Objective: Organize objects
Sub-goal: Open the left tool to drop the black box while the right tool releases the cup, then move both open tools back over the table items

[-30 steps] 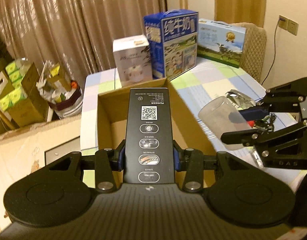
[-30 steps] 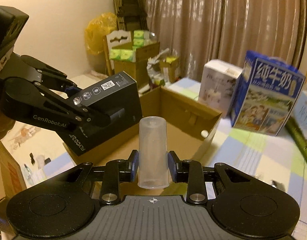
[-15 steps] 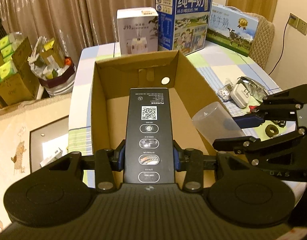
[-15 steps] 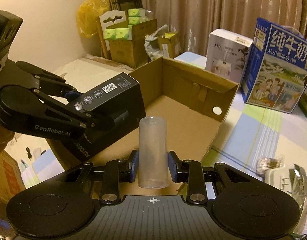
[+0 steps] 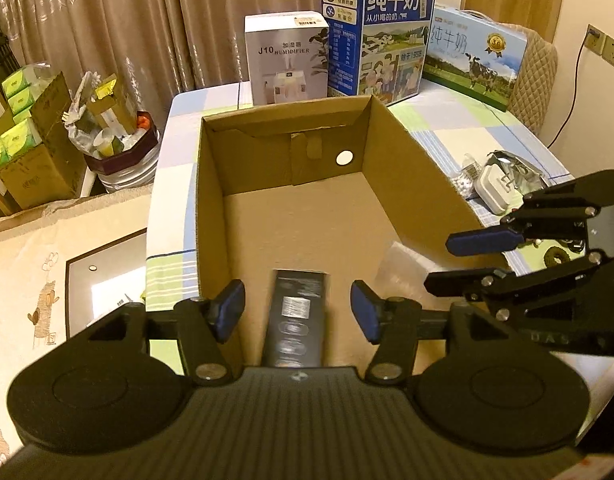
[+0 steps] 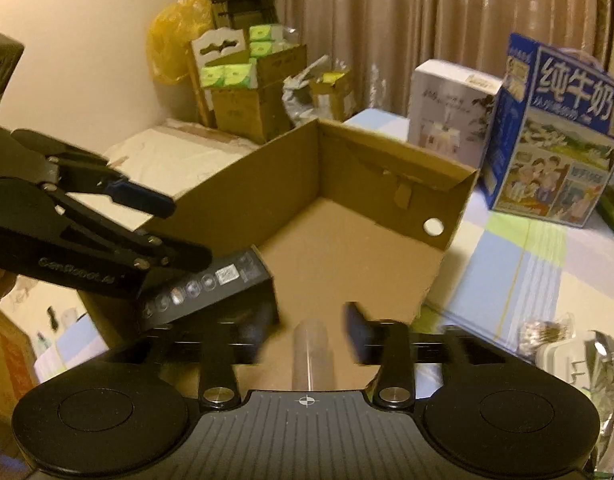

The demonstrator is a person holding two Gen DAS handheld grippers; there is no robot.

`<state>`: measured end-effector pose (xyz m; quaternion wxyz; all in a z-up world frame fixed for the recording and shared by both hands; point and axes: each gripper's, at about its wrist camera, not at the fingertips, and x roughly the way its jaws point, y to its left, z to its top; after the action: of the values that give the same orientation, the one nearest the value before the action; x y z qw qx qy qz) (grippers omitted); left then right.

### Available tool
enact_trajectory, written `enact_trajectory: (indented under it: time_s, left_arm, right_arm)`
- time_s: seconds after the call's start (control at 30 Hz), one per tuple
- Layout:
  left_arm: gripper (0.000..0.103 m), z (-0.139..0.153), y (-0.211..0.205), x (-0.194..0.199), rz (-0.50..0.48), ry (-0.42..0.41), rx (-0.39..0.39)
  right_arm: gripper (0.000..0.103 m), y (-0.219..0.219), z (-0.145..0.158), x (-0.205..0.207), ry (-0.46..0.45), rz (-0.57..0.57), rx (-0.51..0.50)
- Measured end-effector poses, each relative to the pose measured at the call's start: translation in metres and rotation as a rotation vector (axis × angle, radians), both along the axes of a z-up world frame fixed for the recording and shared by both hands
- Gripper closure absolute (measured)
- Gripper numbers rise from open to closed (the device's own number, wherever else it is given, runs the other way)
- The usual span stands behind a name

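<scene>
Letting go over the cardboard box (image 5: 211,184): both jaws have just been opening wide, so the black box (image 5: 297,316) and clear cup (image 6: 311,352) drop inside. Lift both hands straight up.

An open cardboard box (image 5: 407,168) sits on the worktop (image 5: 479,128), its far half bare floor – free room for a gripper to enter from above. Near the front wall, a black box (image 5: 297,316) and a clear plastic cup (image 6: 311,354) take up space. Behind the box, a white humidifier carton (image 5: 285,60) and blue milk carton (image 5: 377,32) block the far side – small clutter (image 5: 495,184) lies beside its right wall.
</scene>
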<state>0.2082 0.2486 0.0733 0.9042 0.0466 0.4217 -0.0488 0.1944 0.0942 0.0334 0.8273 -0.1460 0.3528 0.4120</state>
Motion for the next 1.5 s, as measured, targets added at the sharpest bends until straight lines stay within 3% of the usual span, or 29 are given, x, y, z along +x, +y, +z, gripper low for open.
enact_trajectory:
  time_s: [0.4, 0.5, 0.97, 1.17, 1.5]
  left_arm:
    - [0.043, 0.026, -0.004, -0.022, 0.033, -0.047, -0.033]
    - [0.033, 0.037, -0.013, -0.032, 0.035, -0.070, -0.031]
    - [0.021, 0.081, -0.083, -0.083, -0.035, -0.181, -0.070]
    - [0.016, 0.088, -0.129, -0.099, -0.082, -0.209, -0.085]
    - [0.011, 0.075, -0.200, -0.118, -0.145, -0.205, -0.111]
  right_arm:
    - [0.042, -0.039, 0.049, -0.026, -0.092, -0.040, 0.043]
    - [0.042, -0.059, 0.065, -0.038, -0.120, -0.059, 0.057]
    - [0.042, -0.178, 0.117, -0.086, -0.220, -0.184, 0.061]
    - [0.042, -0.238, 0.116, -0.100, -0.219, -0.287, 0.086]
    - [0.042, -0.312, 0.082, -0.120, -0.163, -0.411, 0.105]
